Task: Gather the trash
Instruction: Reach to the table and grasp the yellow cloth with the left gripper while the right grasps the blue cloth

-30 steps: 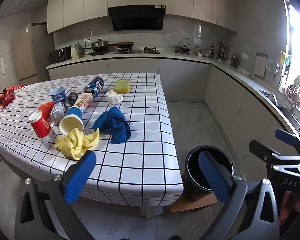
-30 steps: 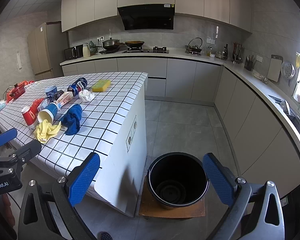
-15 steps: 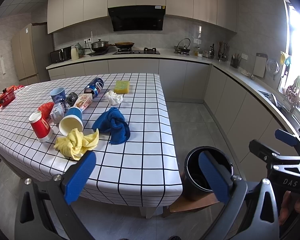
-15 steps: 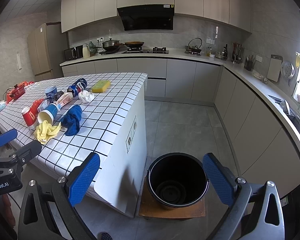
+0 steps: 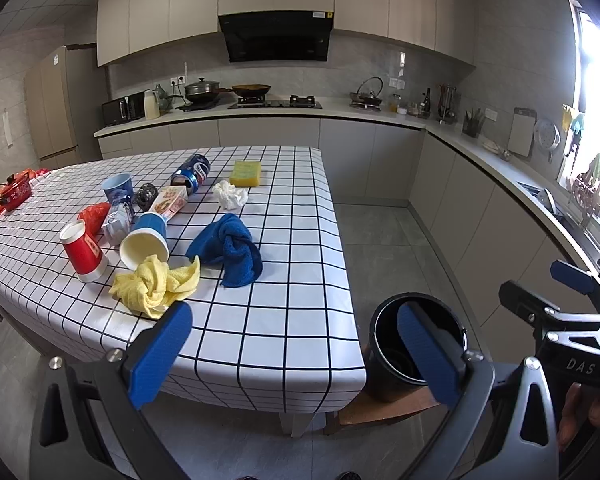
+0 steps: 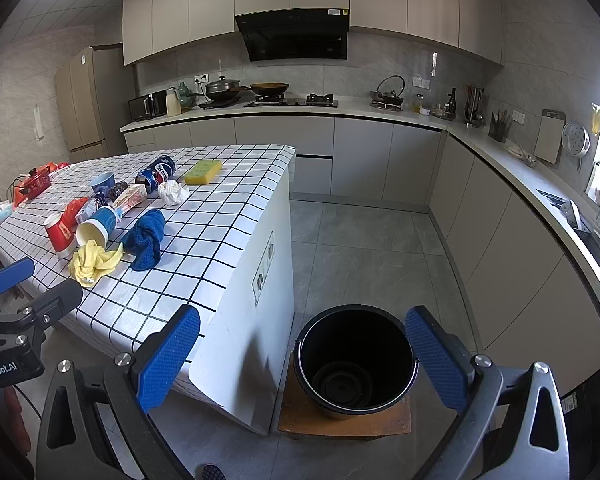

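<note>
A black bucket (image 6: pixel 356 356) stands empty on a low wooden stool (image 6: pixel 344 420) at the end of the checked table (image 5: pixel 291 312). On the table lie a red paper cup (image 5: pixel 83 251), a tipped blue cup (image 5: pixel 145 240), an upright blue cup (image 5: pixel 117 187), a cola can (image 5: pixel 190 171), a snack box (image 5: pixel 168 200), a crumpled tissue (image 5: pixel 230 195), a red wrapper (image 5: pixel 93 216) and a foil packet (image 5: pixel 117 220). My left gripper (image 5: pixel 291 354) is open in front of the table's near edge. My right gripper (image 6: pixel 302 354) is open just before the bucket, holding nothing.
A blue cloth (image 5: pixel 231 250), a yellow cloth (image 5: pixel 155 286) and a yellow sponge (image 5: pixel 245 173) also lie on the table. A red toy pot (image 5: pixel 16 191) sits at its far left. Kitchen counters (image 6: pixel 500 164) line the back and right; grey floor (image 6: pixel 360 248) lies between.
</note>
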`<state>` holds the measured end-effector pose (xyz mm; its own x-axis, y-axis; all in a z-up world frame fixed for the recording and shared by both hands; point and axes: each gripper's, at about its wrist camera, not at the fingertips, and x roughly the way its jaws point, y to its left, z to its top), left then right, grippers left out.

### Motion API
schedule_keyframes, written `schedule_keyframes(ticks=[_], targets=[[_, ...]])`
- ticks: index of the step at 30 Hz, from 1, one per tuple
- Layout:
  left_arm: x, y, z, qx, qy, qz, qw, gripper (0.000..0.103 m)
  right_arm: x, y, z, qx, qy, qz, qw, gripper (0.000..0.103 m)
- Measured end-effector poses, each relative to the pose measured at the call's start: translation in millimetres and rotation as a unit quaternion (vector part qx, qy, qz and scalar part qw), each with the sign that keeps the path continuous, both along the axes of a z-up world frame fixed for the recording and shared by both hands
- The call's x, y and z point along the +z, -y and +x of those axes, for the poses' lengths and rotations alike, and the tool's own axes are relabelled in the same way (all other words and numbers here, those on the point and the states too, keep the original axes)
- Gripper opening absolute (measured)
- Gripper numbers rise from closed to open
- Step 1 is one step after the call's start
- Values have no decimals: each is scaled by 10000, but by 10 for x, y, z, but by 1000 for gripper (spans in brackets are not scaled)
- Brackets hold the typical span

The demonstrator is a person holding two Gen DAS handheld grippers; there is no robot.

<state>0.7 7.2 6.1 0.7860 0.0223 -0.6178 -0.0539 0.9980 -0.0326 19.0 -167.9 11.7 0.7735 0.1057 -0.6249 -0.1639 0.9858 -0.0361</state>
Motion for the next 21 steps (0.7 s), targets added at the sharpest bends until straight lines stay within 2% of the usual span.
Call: schedule_keyframes(ticks=[15, 21], targets=[[-13, -82, -25, 136, -6, -55, 9999, 103, -2, -14, 7, 100, -20, 52, 9999, 103], [-52, -410, -32, 638, -41, -283, 9976, 103, -23, -60, 52, 433, -93, 239, 9987, 103]])
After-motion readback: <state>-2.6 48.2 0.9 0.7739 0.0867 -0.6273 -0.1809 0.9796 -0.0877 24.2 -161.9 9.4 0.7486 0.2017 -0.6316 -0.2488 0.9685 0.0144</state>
